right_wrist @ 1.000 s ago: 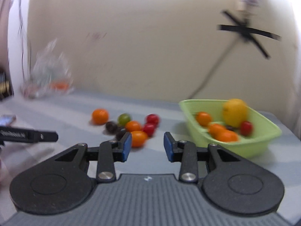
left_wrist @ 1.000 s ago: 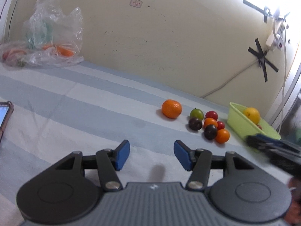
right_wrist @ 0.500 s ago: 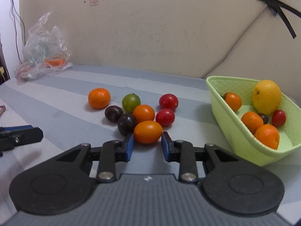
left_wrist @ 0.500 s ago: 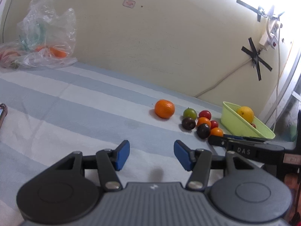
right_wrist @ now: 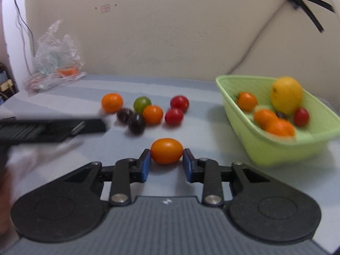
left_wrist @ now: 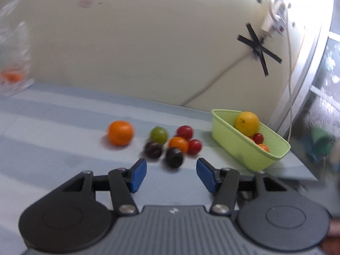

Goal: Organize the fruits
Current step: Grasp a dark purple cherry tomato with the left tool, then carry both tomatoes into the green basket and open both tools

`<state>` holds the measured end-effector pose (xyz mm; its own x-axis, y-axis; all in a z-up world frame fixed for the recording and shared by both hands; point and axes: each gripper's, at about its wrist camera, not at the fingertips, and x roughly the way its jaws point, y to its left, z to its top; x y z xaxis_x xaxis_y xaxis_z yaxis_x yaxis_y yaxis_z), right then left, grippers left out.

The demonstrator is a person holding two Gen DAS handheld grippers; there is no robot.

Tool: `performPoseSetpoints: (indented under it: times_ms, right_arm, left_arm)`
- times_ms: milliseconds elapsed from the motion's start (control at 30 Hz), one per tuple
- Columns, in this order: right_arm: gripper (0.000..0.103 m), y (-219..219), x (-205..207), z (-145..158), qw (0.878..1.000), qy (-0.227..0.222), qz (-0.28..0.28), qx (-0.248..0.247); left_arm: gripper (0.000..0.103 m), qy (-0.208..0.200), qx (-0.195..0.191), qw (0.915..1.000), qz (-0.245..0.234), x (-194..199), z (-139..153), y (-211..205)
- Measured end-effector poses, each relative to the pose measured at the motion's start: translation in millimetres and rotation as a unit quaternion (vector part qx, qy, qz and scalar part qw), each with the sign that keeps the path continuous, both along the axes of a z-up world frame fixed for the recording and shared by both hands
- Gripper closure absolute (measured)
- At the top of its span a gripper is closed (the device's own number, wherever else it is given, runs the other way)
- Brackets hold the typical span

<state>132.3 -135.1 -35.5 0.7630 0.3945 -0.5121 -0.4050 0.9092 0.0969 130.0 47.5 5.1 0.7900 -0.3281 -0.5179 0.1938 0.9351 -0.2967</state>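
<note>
My right gripper (right_wrist: 166, 163) is shut on an orange tomato (right_wrist: 166, 150), held a little above the striped cloth and clear of the pile. Several loose fruits lie ahead: a mandarin (right_wrist: 112, 102), a green tomato (right_wrist: 142, 104), two dark plums (right_wrist: 137, 123), an orange tomato (right_wrist: 152, 114) and two red tomatoes (right_wrist: 174, 116). The green basket (right_wrist: 265, 148) at the right holds a lemon (right_wrist: 286, 94) and several small fruits. My left gripper (left_wrist: 171, 173) is open and empty, just short of a dark plum (left_wrist: 174, 156). It also shows at the left of the right wrist view (right_wrist: 93, 125).
A clear plastic bag (right_wrist: 55, 63) with produce lies at the far left by the wall. A cable and black tape (left_wrist: 259, 51) run along the wall behind the basket (left_wrist: 240, 146). The table edge lies right of the basket.
My right gripper has closed on the front orange tomato and drawn it back from the pile. My left gripper has moved right and closer to the fruits.
</note>
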Motion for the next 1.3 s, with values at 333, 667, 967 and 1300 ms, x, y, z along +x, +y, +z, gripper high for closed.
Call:
performPoseSetpoints:
  times_ms: [333, 667, 967, 1300]
  right_arm:
    - [0.068, -11.5, -22.7, -2.5, 0.999, -0.027, 0.015, 0.021]
    - [0.068, -16.4, -21.1, -2.7, 0.999, -0.031, 0.005, 0.044]
    - [0.068, -5.9, -35.4, -5.3, 0.999, -0.044, 0.001, -0.019]
    - [0.068, -33.2, -96.3, -17.8, 0.999, -0.043, -0.025, -0.023]
  left_arm:
    - [0.061, 0.031, 0.054, 0.9979, 0.019, 34.4, -17.0, -44.1]
    - [0.079, 0.024, 0.049, 0.9981, 0.030, 32.9, -19.1, -43.4]
    - [0.078, 0.027, 0.002, 0.9996, -0.013, -41.2, -20.1, -26.1]
    - [0.078, -0.004, 0.045, 0.9958, -0.080, -103.6, -18.4, -50.3]
